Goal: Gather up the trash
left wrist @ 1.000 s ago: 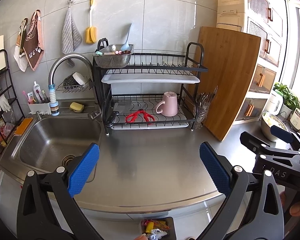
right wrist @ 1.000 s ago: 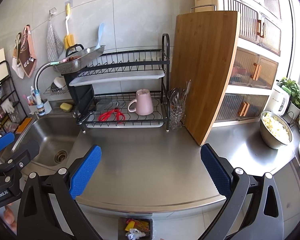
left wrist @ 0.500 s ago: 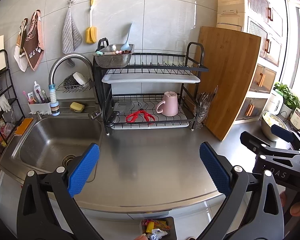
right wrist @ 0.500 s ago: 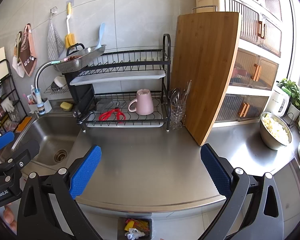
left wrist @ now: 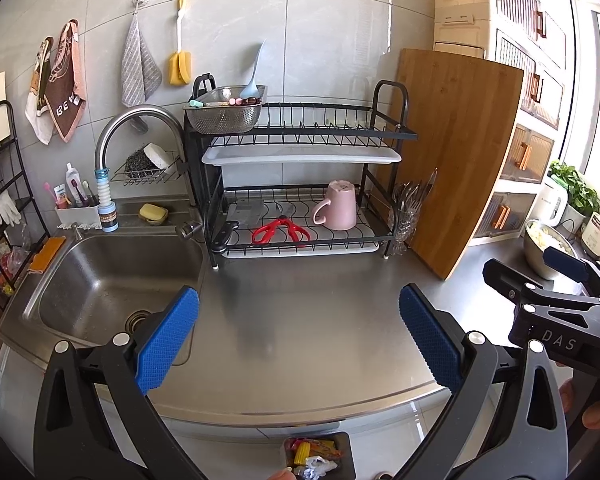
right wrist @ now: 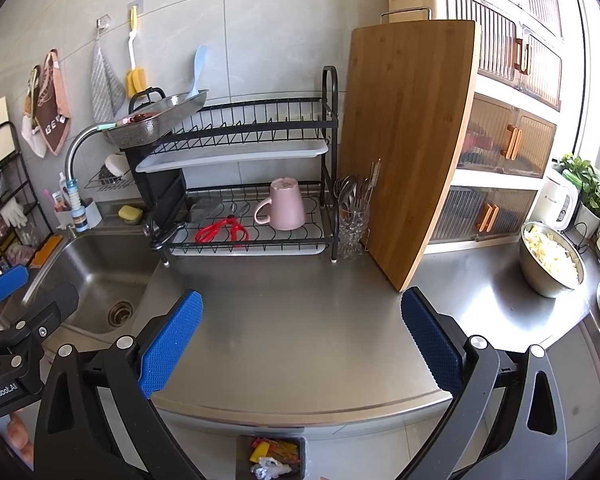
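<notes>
A dark trash bin (left wrist: 318,456) with colourful wrappers and crumpled paper stands on the floor below the counter's front edge, also at the bottom of the right wrist view (right wrist: 270,458). My left gripper (left wrist: 298,340) hangs open above the steel counter (left wrist: 300,320), nothing between its blue pads. My right gripper (right wrist: 300,340) is open too, and empty, over the same counter. Each gripper shows at the edge of the other's view: the right one (left wrist: 556,284), the left one (right wrist: 12,300). No loose trash shows on the counter.
A sink (left wrist: 100,280) lies to the left. A black dish rack (left wrist: 300,184) holds a pink mug (left wrist: 338,206), red scissors (left wrist: 278,230) and a colander (left wrist: 226,108). A wooden cutting board (right wrist: 408,140) leans on the cabinet. A steel bowl (right wrist: 550,260) of food sits right.
Both views have shifted very slightly; the grippers stay open and nothing has been taken hold of.
</notes>
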Demonstrator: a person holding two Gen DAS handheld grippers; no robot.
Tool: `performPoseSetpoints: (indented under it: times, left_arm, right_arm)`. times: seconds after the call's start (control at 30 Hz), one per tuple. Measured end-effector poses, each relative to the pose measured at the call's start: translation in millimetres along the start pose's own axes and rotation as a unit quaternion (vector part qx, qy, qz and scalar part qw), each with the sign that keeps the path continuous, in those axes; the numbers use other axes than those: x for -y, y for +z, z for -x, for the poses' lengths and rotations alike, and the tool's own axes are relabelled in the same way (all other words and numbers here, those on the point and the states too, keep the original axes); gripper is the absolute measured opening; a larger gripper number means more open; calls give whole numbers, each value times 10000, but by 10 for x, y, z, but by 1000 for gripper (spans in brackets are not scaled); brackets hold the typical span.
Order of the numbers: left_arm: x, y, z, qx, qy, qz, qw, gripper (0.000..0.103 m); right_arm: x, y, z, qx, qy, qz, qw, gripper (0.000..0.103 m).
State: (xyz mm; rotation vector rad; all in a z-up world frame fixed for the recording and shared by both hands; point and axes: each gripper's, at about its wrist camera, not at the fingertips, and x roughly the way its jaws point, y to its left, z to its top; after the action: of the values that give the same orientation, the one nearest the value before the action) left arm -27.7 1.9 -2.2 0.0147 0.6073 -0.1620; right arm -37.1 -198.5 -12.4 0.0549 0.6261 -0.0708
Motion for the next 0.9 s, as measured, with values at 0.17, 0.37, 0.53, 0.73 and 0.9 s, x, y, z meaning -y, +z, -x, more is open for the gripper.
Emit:
performPoseSetpoints:
  times: [0.17,0.37,0.53,0.73,0.9]
  left_arm:
    - [-31,0,4,-1,46,47,10000,95]
    - [-48,-2,4,60,198,17,9998,95]
    - [-58,-10,-30,-38,130,83,9999,95]
    - [-58,-10,-29,-6,159,96,9998,95]
    - [-49,-5,-21,-11,132,93,9999,95]
  right_arm:
    - [-1,1,1,11,-6,8,10000,100]
    - [7,9,-4,26,-1,-5,10000,100]
    - [2,6,-23,6,-32,-3,10000,100]
    - [16,2,-49,-37,-42,-17,10000,100]
    - [30,-5,-52,-43,-33,-47,10000,100]
